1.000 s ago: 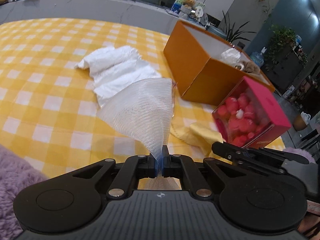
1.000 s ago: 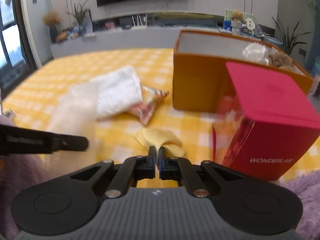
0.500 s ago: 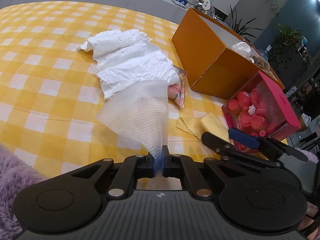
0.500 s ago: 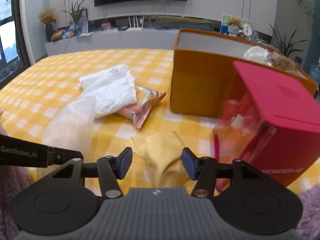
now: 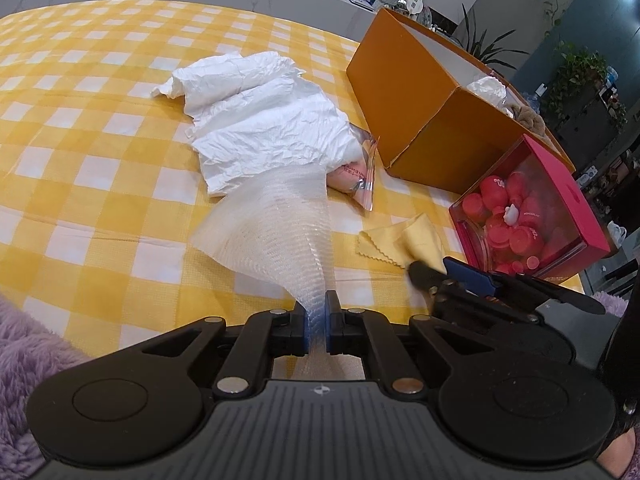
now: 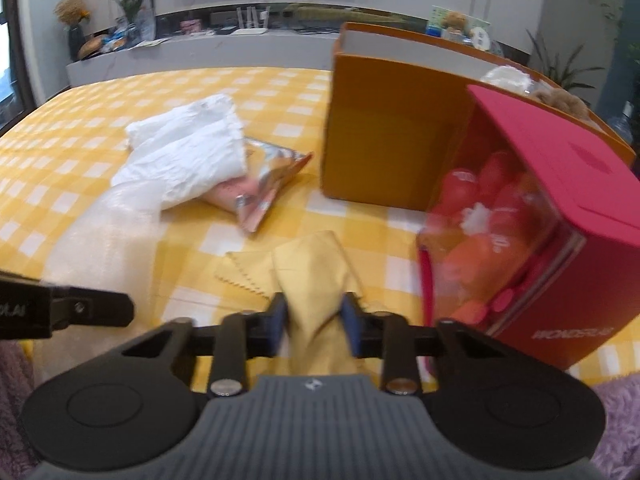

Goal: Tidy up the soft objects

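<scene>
My left gripper (image 5: 316,320) is shut on the corner of a translucent white mesh sheet (image 5: 280,232), which fans out over the yellow checked tablecloth (image 5: 100,120). My right gripper (image 6: 314,320) is closing its jaws around a raised fold of a yellow cloth (image 6: 316,272), and the pads touch it on both sides. In the left wrist view the right gripper (image 5: 440,276) sits over that yellow cloth (image 5: 400,236). A crumpled white cloth (image 5: 264,120) lies further back, partly covering a pink snack packet (image 5: 356,176).
An open orange box (image 5: 404,92) holding soft items stands at the back right. A red box (image 5: 532,208) with a clear side, full of red pieces, stands close to the right of the yellow cloth. Purple fluffy fabric (image 5: 24,352) borders the near edge.
My right gripper went from shut to wide open, moved down over the yellow cloth, and has closed in on its fold. The left gripper has kept its hold on the mesh sheet.
</scene>
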Demonstrator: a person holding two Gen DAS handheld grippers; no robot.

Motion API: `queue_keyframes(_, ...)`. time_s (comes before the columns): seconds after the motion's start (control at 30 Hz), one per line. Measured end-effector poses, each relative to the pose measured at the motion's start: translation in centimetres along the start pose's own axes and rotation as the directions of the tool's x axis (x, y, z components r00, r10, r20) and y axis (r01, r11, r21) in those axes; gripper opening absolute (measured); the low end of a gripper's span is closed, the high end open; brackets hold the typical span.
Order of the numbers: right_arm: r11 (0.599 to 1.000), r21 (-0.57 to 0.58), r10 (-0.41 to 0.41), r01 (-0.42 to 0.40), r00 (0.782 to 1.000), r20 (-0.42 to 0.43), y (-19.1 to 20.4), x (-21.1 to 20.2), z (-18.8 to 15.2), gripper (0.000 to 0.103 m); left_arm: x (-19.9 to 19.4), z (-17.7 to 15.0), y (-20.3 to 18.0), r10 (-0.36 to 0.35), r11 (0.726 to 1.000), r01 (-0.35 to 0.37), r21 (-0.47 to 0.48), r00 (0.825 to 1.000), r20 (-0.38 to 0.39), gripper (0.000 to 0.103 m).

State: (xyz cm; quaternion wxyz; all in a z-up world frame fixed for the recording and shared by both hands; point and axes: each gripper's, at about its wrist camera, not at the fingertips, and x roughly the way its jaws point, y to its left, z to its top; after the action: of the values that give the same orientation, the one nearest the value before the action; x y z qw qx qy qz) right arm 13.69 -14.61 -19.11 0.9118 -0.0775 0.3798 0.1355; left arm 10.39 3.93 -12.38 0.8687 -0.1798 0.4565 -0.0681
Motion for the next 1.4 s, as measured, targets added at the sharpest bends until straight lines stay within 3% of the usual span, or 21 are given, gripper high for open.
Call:
queue_keyframes(0.07,1.000,0.000,-0.001,0.001,1.000,0.003,-0.1,-0.1,0.0,0.006,0.0,0.0,0.0,0.004,1.000,-0.004,0.005,1.000,0.002,0.006)
queue_keyframes(0.1,1.000,-0.003,0.002,-0.002,1.000,0.005,0.0,-0.1,0.0,0.004,0.0,0.0,0.0,0.007,1.000,-0.007,0.008,1.000,0.002,0.006)
queue_keyframes(0.47,0.997,0.050,0.055,-0.062,0.989,0.135,-1.4,-5.1,0.1,0.002,-2.7,-0.3,-0.8,-0.019,0.999,0.015,0.038,0.994,0.104,0.006)
queue_keyframes(0.6,0.993,0.053,0.089,-0.104,0.968,0.237,-2.0,-8.5,1.0,0.002,-5.1,0.7,-2.1,-0.062,0.997,0.054,0.052,0.984,0.166,0.005)
queue_keyframes(0.77,0.988,0.042,0.124,-0.146,0.933,0.338,-3.1,-11.9,3.8,0.002,-8.1,4.0,-5.3,-0.130,0.989,0.103,0.111,0.954,0.271,0.005)
queue_keyframes(0.97,0.990,0.024,0.117,-0.140,0.898,0.424,-6.3,-13.5,8.5,0.002,-8.2,9.9,-9.6,-0.210,0.970,0.161,0.180,0.931,0.299,0.004)
queue_keyframes(1.17,0.997,0.005,0.072,-0.081,0.915,0.397,-10.0,-11.5,13.3,0.002,-5.2,15.5,-13.8,-0.262,0.949,0.187,0.255,0.917,0.301,0.004)
queue_keyframes(1.4,1.000,-0.003,-0.001,0.002,0.953,0.302,-13.4,-6.0,17.5,0.002,1.5,18.9,-15.5,-0.216,0.950,0.148,0.276,0.947,0.236,0.004)
